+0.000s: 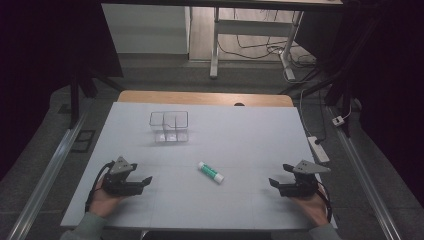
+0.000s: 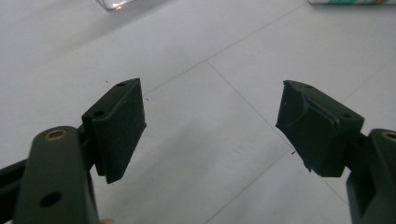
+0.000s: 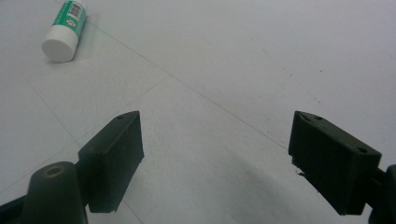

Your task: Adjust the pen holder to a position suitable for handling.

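A: Starting at the left: left gripper [image 1: 141, 183] resting low over the table [image 1: 240, 135], held in a hand [image 1: 102, 199] coming in from the near edge. Jaws standing wide apart, gripping nothing, just bare white surface lying between the fingers [image 2: 116, 126].

B: Pointing where?

A: Aiming inward, toward the middle of the table. Ahead of the fingertips and off to their far side, sitting well apart, a clear plastic container [image 1: 169, 126] with inner dividers, standing upright and looking empty. Only a corner of it [image 2: 114, 4] peeking in at the top of the left gripper view.

B: And moving along to the middle?

A: Lying flat there, a glue stick [image 1: 210, 172], white cap and green label, angled across the table. Sitting between the two grippers, a little nearer the left fingertips than the right, touching neither. Nothing standing in the way on either side, only open tabletop with faint seams running across it.

B: Seen from the right gripper?

A: Showing up beyond the fingers, off to the upper left, the glue stick [image 3: 64, 31] turning its white cap end toward the camera.

B: And the right gripper itself?

A: Right gripper [image 1: 277, 186] hovering low near the table's right side, held in the other hand [image 1: 315, 207], pointing inward too. Fingers [image 3: 114, 158] spread wide, clamping nothing. Past the table's right edge, lying on the floor, a white power strip [image 1: 318, 149] with cables.
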The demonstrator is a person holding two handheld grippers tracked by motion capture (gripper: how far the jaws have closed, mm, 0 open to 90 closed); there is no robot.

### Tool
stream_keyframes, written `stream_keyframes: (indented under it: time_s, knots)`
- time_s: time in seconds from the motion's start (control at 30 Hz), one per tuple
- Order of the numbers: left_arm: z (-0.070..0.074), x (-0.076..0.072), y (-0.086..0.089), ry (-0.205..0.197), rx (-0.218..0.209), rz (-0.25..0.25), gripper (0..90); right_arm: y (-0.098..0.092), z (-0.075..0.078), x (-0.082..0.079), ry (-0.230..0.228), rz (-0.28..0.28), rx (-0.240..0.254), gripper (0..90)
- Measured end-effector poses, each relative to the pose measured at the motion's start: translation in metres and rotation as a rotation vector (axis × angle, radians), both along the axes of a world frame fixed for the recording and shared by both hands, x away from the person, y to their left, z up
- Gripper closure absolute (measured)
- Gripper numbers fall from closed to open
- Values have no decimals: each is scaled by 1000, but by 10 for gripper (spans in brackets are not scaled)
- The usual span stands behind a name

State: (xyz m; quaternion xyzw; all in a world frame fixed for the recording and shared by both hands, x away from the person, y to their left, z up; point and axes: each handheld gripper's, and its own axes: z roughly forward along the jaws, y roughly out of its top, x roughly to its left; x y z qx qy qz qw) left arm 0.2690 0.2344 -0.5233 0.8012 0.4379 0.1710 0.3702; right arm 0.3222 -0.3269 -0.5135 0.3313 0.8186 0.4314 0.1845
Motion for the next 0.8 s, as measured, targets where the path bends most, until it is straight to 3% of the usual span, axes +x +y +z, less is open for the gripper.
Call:
stream_keyframes:
  time_s: [0.2,0.4,0.8]
  knots:
    - [9,11,4,-6,-11,24,233,1,1,-1,-5,5,2,174]
    - [13,33,11,-2,-13,60,242,2,0,-1,-3,5,2,176]
    - [22,73,17,13,35,100,259,2,0,-1,-3,7,2,180]
